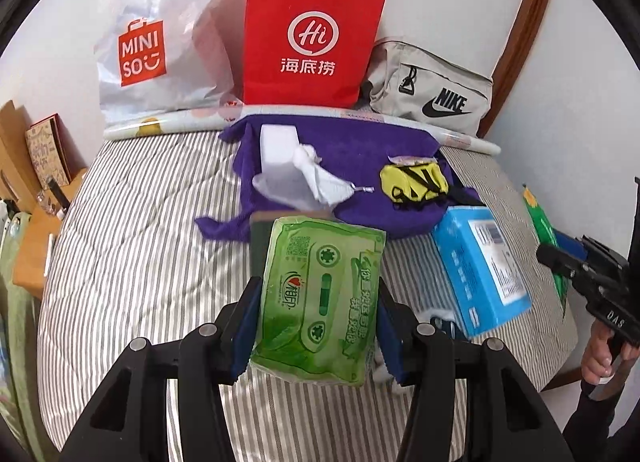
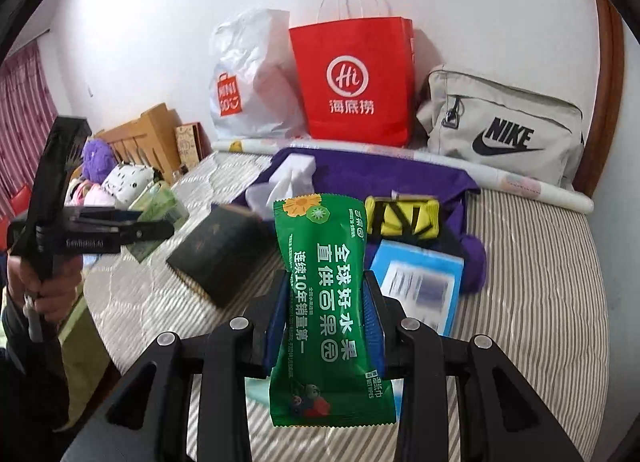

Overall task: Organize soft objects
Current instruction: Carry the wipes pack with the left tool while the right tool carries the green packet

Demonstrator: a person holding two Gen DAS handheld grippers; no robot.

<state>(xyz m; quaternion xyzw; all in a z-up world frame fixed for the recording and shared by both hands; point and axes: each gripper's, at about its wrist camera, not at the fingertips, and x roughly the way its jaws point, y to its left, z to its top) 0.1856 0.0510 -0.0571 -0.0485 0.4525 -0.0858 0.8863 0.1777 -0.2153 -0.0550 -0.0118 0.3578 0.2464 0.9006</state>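
While both grippers hang above the striped bed, the stock reads as follows.

Left gripper (image 1: 318,302): jaws clamped on a light green tissue pack (image 1: 320,298), its blue pads pressing both long sides; the pack is lifted clear of the bedding.
Right gripper (image 2: 326,302): jaws narrowed on a dark green wet-wipes packet (image 2: 326,302), which stands upright between the pads, pinched at its middle.
Dark green box (image 2: 220,254): just left of the right gripper, tilted, blurred; whether it rests on the bed cannot be told.
Blue tissue pack (image 1: 482,270): on the striped bedding (image 1: 140,262), right of the left gripper and just beyond the right one.
Purple cloth (image 1: 352,146): spread ahead of both grippers.
White tissue box (image 1: 278,152): on the purple cloth, a tissue pulled out of it.
Yellow pouch with black straps (image 1: 414,182): on the cloth's right part, beyond the blue pack.
Far row against the wall: white MINISO plastic bag (image 1: 160,42), red Haidilao paper bag (image 1: 312,38), grey Nike pouch (image 1: 432,98), left to right.
Rolled printed sheet (image 1: 168,124): lying along the foot of that row.
Person's hand (image 2: 48,290): gripping the left tool's handle, at the left edge of the right wrist view.
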